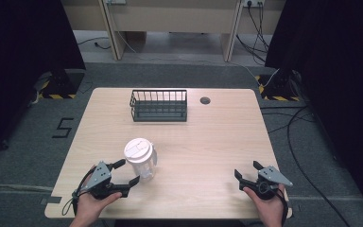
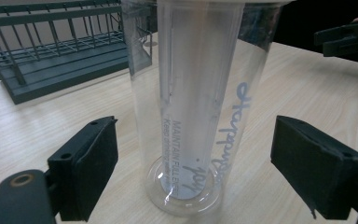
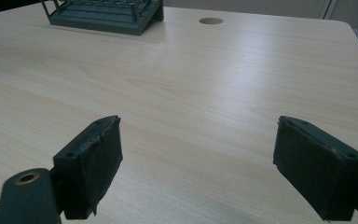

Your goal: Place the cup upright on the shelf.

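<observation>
A clear plastic tumbler [image 1: 140,159] with a white lid stands upright on the table, left of centre. My left gripper [image 1: 127,172] is open, its jaws on either side of the tumbler's lower part without touching it. Seen from the left gripper view, the tumbler [image 2: 191,107] rises close up between the two black pads [image 2: 91,165], with printed lettering on its wall. At the table's near right, my right gripper [image 1: 248,171] is open, with bare wood between its pads [image 3: 95,161].
A dark wire basket [image 1: 159,105] sits at the back middle of the table, also seen as the basket [image 2: 51,51] and the basket [image 3: 102,11]. A round cable hole [image 1: 205,100] lies to its right. The table edge [image 1: 170,215] runs close to both hands.
</observation>
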A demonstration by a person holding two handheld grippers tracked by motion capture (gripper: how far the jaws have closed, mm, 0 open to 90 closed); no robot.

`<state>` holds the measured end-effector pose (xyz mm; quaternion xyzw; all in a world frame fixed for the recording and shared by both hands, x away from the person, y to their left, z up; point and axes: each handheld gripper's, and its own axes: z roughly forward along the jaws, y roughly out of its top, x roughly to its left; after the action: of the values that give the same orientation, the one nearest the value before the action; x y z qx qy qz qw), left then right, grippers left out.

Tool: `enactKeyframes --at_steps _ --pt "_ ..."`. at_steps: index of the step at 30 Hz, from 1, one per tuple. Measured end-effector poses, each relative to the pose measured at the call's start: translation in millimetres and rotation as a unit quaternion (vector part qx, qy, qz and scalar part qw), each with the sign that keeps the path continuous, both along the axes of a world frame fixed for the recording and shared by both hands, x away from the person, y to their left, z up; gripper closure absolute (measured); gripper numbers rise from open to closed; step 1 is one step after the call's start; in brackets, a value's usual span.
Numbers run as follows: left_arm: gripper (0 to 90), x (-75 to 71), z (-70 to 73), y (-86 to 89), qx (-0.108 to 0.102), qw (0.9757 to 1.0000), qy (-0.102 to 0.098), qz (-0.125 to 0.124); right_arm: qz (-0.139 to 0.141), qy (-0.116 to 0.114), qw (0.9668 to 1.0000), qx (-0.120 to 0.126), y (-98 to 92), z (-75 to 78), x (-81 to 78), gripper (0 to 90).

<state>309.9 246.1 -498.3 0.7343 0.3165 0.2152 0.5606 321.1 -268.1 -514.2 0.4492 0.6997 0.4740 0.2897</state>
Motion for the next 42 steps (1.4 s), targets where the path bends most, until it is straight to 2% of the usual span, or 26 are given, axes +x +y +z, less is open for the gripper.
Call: enactKeyframes --at_steps 11,20,27,32,42 --pt "14.3 14.9 -0.8 -9.2 0.003 1.0 -0.001 -0.005 0.0 0.002 1.0 0.0 0.1 0.1 0.0 16.0" --pt "14.3 27.9 -4.4 -24.0 0.011 0.9998 -0.003 -0.018 0.001 0.001 1.0 0.001 -0.2 0.0 0.4 16.0" --pt "14.4 34.7 -7.5 -29.6 0.005 0.9998 -0.003 -0.018 0.001 0.002 1.0 0.001 -0.4 0.0 0.5 16.0" --pt "16.1 37.6 -9.6 -31.4 -0.001 0.9997 -0.002 -0.023 0.002 0.004 1.0 0.001 0.0 0.0 0.7 16.0" --pt "17.2 37.1 -8.1 -30.7 0.005 0.9997 -0.006 -0.023 0.002 0.004 1.0 0.001 -0.5 0.1 0.7 16.1"
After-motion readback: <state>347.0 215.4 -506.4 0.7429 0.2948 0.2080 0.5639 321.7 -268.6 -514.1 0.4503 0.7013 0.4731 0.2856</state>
